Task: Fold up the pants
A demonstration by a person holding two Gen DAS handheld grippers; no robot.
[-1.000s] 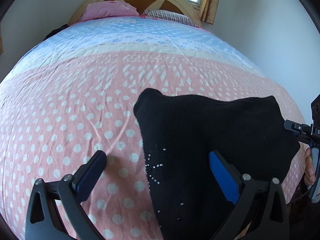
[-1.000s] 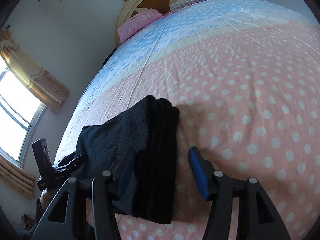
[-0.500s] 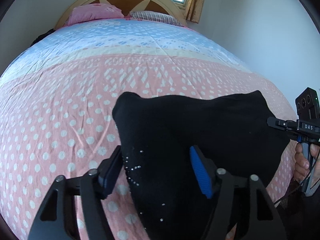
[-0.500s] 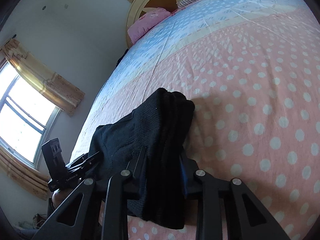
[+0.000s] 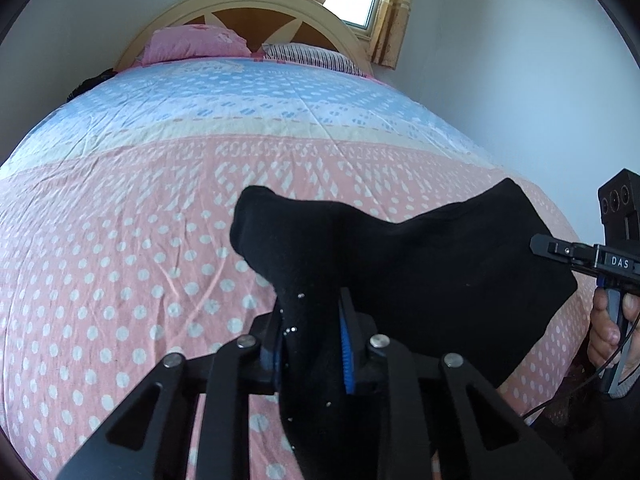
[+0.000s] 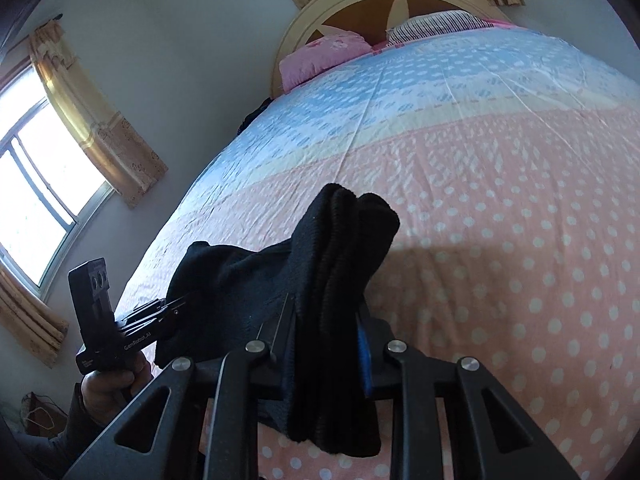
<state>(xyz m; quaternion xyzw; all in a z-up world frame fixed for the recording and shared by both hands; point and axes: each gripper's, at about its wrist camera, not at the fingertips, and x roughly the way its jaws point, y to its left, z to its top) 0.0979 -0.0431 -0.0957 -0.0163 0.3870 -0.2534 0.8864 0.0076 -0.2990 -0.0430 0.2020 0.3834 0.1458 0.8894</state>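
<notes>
The left gripper (image 5: pixel 310 332) is closing, its fingers pinching the black pants (image 5: pixel 400 264); the right gripper (image 6: pixel 326 336) pinches their folded edge, centre frame, over the bed (image 5: pixel 120 240).

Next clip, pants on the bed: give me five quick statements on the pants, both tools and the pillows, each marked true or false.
1. The pants are black. True.
2. The left tool is clear of the cloth. False: its jaws are closing, with a bunched edge of the pants between them.
3. The right tool has a thick folded stack of cloth between its jaws. True.
4. The pants lie on a plain white sheet. False: the bedspread is pink with white dots, blue further up.
5. A pink pillow and a striped pillow sit by the headboard. True.
</notes>
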